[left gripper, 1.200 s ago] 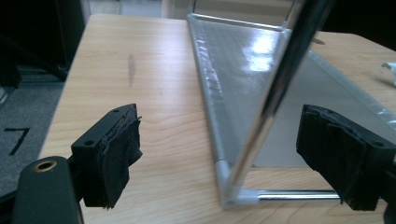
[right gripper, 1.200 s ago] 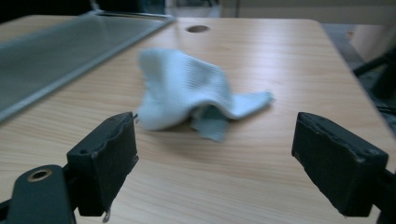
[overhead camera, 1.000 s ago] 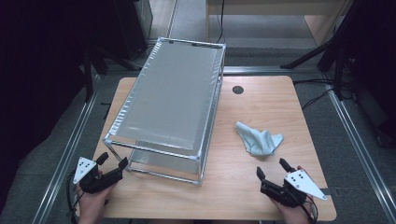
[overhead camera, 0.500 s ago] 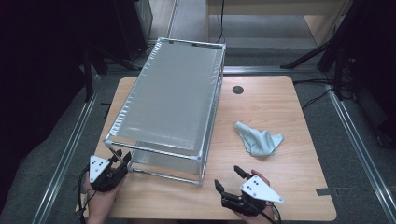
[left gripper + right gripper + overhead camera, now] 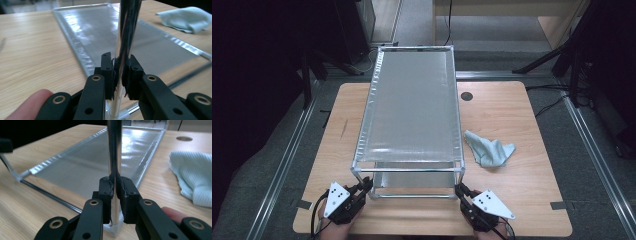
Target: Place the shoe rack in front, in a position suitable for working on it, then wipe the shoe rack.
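Note:
A two-tier metal rack (image 5: 412, 110) with silvery mesh shelves stands along the middle of the wooden table (image 5: 532, 200). My left gripper (image 5: 366, 186) is at the rack's near-left corner. Its jaws have just been closing, and in the left gripper view the gripper (image 5: 121, 75) is shut on the shiny upright post (image 5: 127, 30). My right gripper (image 5: 460, 190) is at the near-right corner. Its jaws have also just been closing, and in the right gripper view the gripper (image 5: 115, 192) clamps that corner's post (image 5: 114, 145) just above its white foot (image 5: 115, 228).
A crumpled light-blue cloth (image 5: 488, 150) lies on the table right of the rack, also seen as the cloth (image 5: 185, 18) and the cloth (image 5: 195, 175). A round cable hole (image 5: 466, 96) sits at the back right. Metal floor rails (image 5: 287, 160) flank the table.
Both grippers moved inward from the table's front corners to the rack's near posts. Their jaws, open a second ago, now close on the posts.

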Motion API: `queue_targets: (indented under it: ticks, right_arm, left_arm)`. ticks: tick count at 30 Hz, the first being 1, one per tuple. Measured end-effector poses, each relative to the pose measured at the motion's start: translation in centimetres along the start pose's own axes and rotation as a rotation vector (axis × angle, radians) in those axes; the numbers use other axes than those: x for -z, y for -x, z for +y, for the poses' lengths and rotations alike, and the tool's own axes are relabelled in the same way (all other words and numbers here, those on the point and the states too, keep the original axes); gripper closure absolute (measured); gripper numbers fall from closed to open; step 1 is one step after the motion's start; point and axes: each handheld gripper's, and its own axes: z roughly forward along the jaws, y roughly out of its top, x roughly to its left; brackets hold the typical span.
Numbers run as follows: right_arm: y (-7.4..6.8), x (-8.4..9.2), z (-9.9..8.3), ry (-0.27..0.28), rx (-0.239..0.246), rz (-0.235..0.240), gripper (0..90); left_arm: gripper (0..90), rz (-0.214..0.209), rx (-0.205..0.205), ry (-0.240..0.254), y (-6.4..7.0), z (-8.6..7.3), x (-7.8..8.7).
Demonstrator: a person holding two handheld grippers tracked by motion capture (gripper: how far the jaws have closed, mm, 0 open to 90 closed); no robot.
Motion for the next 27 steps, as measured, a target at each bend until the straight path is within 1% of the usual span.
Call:
queue_targets:
  ticks: [1, 2, 4, 5, 6, 7, 8, 9, 10, 11, 12, 13, 14, 15, 16, 17, 18, 20, 22, 23, 24, 25, 26, 27]
  right_arm:
    - [0.5, 0.1, 0.0, 0.004, 0.004, -0.026, 81.6]
    - [0.7, 0.1, 0.0, 0.005, 0.007, -0.042, 81.8]
    - [1.2, 0.0, 0.1, 0.008, 0.003, -0.062, 81.9]
    - [1.2, 0.0, 0.1, 0.008, 0.003, -0.062, 81.9]
    - [1.5, -0.1, 0.1, 0.010, 0.004, -0.068, 81.9]
    - [2.3, -0.2, 0.2, 0.014, -0.006, -0.075, 81.5]
    - [2.5, -0.2, 0.3, 0.015, -0.010, -0.070, 80.6]
    - [3.0, -0.2, 0.4, 0.018, -0.004, -0.049, 73.1]
    - [3.5, 0.1, 0.5, 0.047, 0.001, 0.005, 58.5]
    - [4.0, 0.6, 0.6, 0.078, 0.006, 0.069, 47.3]
    - [4.5, 1.1, 0.8, 0.093, 0.020, 0.110, 40.1]
    - [5.0, 1.7, 1.0, 0.099, 0.040, 0.128, 36.8]
    - [5.6, 2.3, 1.1, 0.108, 0.053, 0.132, 35.2]
    - [6.2, 3.0, 1.2, 0.121, 0.055, 0.131, 35.0]
    - [6.9, 3.6, 1.2, 0.133, 0.046, 0.124, 35.0]
    - [7.5, 4.1, 1.3, 0.145, 0.032, 0.102, 35.2]
    - [8.1, 4.4, 1.3, 0.151, 0.005, 0.072, 35.7]
    - [9.2, 4.4, 1.6, 0.152, -0.045, -0.014, 36.4]
    - [10.1, 3.6, 2.1, 0.112, -0.059, -0.135, 35.6]
    - [10.4, 3.0, 2.5, 0.085, -0.063, -0.192, 34.8]
    - [10.8, 2.2, 2.8, 0.057, -0.069, -0.238, 33.9]
    - [11.2, 1.5, 3.2, 0.035, -0.083, -0.258, 33.2]
    - [11.7, 0.3, 3.5, 0.001, -0.097, -0.265, 31.7]
    - [11.9, -0.4, 3.7, -0.018, -0.099, -0.267, 30.5]
  left_arm:
    - [80.7, -0.027, -0.009, -0.003, 0.6, -0.1, 0.1]
    - [80.7, -0.040, -0.010, -0.003, 0.8, -0.1, 0.1]
    - [80.7, -0.083, -0.033, -0.006, 1.2, -0.2, 0.2]
    - [80.7, -0.083, -0.033, -0.006, 1.2, -0.2, 0.2]
    - [80.7, -0.119, -0.054, -0.003, 1.5, -0.2, 0.3]
    - [80.9, -0.154, -0.092, -0.004, 1.8, -0.3, 0.5]
    - [80.8, -0.171, -0.117, -0.002, 2.0, -0.3, 0.6]
    - [80.5, -0.179, -0.136, -0.002, 2.2, -0.4, 0.8]
    - [79.9, -0.182, -0.142, 0.000, 2.1, -0.4, 0.9]
    - [79.0, -0.182, -0.142, 0.000, 2.1, -0.4, 0.9]
    - [77.2, -0.191, -0.127, 0.018, 1.8, -0.3, 1.1]
    - [76.3, -0.197, -0.117, 0.022, 1.6, -0.3, 1.2]
    - [76.2, -0.204, -0.113, 0.028, 1.5, -0.3, 1.2]
    - [76.0, -0.209, -0.112, 0.031, 1.4, -0.3, 1.3]
    - [76.0, -0.209, -0.115, 0.033, 1.4, -0.3, 1.3]
    - [76.1, -0.208, -0.116, 0.034, 1.4, -0.3, 1.3]
    - [76.2, -0.207, -0.113, 0.036, 1.5, -0.3, 1.3]
    - [76.7, -0.210, -0.113, 0.040, 1.7, -0.3, 1.3]
    - [76.6, -0.207, -0.108, 0.041, 1.8, -0.3, 1.3]
    - [76.4, -0.211, -0.097, 0.045, 1.8, -0.3, 1.4]
    - [76.0, -0.212, -0.090, 0.051, 1.8, -0.3, 1.5]
    - [75.6, -0.212, -0.090, 0.051, 1.8, -0.3, 1.5]
    - [75.6, -0.209, -0.082, 0.059, 1.8, -0.2, 1.7]
    - [75.6, -0.208, -0.084, 0.060, 1.9, -0.2, 1.7]
